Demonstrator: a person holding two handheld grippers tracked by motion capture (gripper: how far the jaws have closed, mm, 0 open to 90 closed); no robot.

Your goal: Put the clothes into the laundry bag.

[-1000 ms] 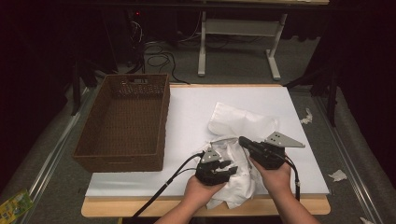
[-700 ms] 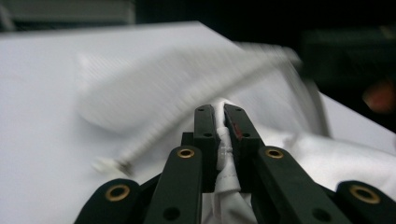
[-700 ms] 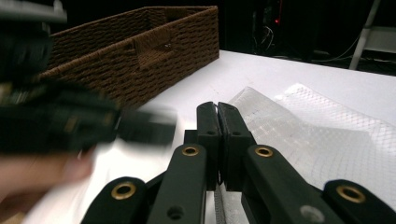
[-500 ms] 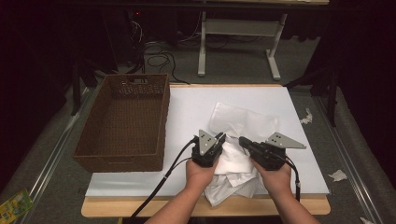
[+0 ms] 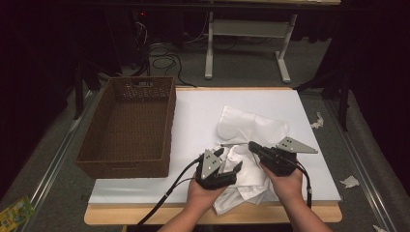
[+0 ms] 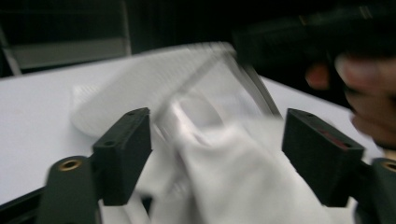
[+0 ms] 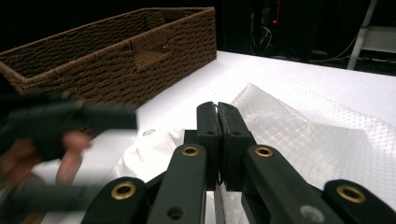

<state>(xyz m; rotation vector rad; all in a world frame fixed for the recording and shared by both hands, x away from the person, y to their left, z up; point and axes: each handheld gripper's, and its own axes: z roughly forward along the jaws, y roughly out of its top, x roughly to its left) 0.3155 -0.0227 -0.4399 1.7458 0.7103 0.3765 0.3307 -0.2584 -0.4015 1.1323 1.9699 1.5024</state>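
A crumpled white cloth (image 5: 251,128) lies on the white table top (image 5: 203,111), right of centre. My right gripper (image 5: 251,145) points left over it, shut on a taut edge of the cloth (image 7: 303,135); in the right gripper view its jaws (image 7: 218,112) press flat together. My left gripper (image 5: 228,159) sits just left of it near the front edge. Its jaws have just been opening. In the left gripper view a fold of the cloth (image 6: 233,186) lies loose between the spread jaws (image 6: 217,154), touching neither pad.
A brown wicker basket (image 5: 125,169) stands open and empty on the left of the table, its side (image 7: 116,60) also in the right gripper view. White scraps (image 5: 350,181) lie on the floor at the right. Cables trail off the front edge.
The left gripper, shut on the cloth and lifted half a second ago, has drawn back toward the front edge and opened, letting the cloth go. The right gripper has kept still.
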